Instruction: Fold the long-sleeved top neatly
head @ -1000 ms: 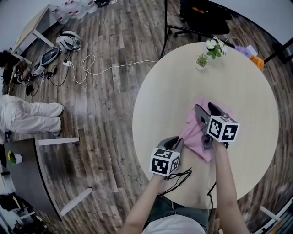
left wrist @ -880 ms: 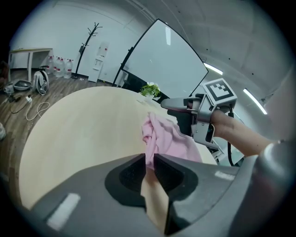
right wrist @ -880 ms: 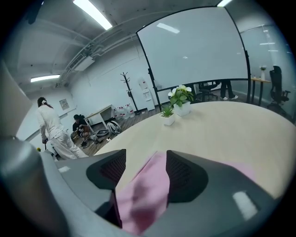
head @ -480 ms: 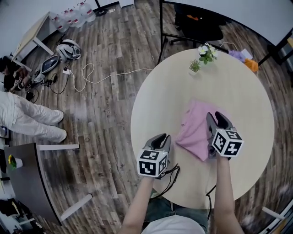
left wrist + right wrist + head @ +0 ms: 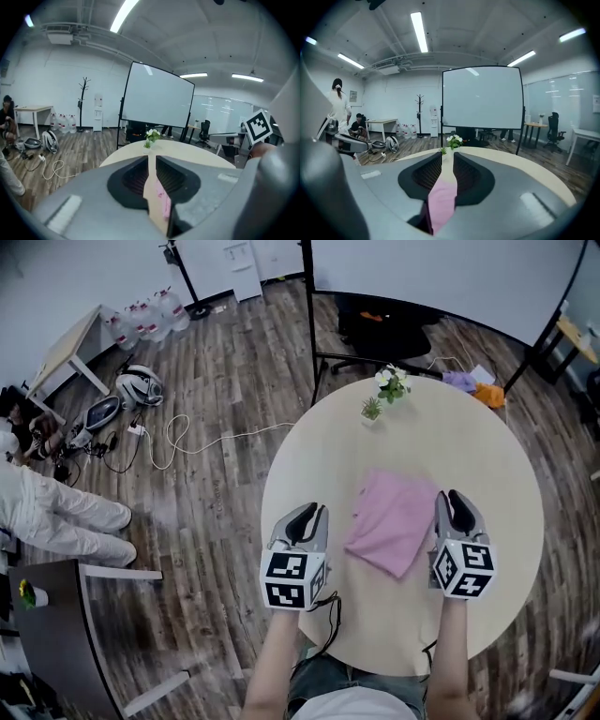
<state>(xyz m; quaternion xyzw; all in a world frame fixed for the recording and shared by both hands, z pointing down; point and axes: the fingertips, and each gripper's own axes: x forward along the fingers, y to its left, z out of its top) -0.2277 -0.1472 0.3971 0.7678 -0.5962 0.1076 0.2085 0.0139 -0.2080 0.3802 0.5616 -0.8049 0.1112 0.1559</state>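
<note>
The pink long-sleeved top [image 5: 392, 521] lies folded into a flat rectangle in the middle of the round pale table [image 5: 469, 427]. My left gripper [image 5: 309, 512] hovers over the table's left part, a short way left of the top, jaws together and holding nothing. My right gripper [image 5: 453, 498] is just off the top's right edge, also shut and empty. In the left gripper view a strip of the pink top [image 5: 161, 201] shows through the narrow slit of the left gripper [image 5: 152, 159]. In the right gripper view the top [image 5: 440, 201] shows below the right gripper [image 5: 447, 159].
White flowers [image 5: 389, 382] and a small green plant [image 5: 371, 409] stand at the table's far edge. A black cable [image 5: 328, 610] hangs over the near edge. A black chair [image 5: 384, 329] is beyond the table. A person in white [image 5: 56, 512] is on the floor at left.
My right gripper has let go of the top and drawn back to its right side. The left gripper stayed off the cloth. The top now lies flat and neatly squared.
</note>
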